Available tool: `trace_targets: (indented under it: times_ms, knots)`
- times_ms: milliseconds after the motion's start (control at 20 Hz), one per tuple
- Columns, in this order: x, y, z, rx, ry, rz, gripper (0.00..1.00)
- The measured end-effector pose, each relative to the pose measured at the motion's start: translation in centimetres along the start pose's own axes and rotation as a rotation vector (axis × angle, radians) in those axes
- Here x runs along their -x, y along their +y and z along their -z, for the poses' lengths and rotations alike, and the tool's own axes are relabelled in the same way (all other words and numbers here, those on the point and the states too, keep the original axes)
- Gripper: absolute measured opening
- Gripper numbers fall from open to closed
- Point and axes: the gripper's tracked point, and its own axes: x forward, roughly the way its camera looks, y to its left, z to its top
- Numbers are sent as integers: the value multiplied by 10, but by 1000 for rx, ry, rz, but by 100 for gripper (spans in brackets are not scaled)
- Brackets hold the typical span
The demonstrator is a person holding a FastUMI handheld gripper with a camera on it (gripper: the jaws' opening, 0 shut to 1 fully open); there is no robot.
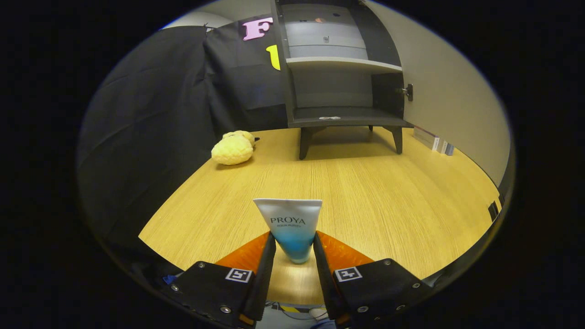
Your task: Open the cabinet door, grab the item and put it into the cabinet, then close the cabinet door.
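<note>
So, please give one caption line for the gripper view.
Gripper shut on a blue-white tube, facing the open cabinet across the wooden table.

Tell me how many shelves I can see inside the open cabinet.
2. In the cabinet, the upper shelf sits midway up; the bottom shelf is just above the legs. More may be hidden higher up. The tongs hold the tube.

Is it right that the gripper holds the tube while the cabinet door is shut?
Not quite. The gripper view shows the cabinet open, its shelves bare to see. The rest holds: the gripper has both fingers pressed on the tube.
</note>
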Motion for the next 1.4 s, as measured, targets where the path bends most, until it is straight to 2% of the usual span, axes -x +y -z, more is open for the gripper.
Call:
trace_targets:
  times_ms: [650, 1400]
  knots:
    - [-1, -41, -123, -24, -110, 28, 51]
    - [15, -82, -319, -18, -369, -15, 50]
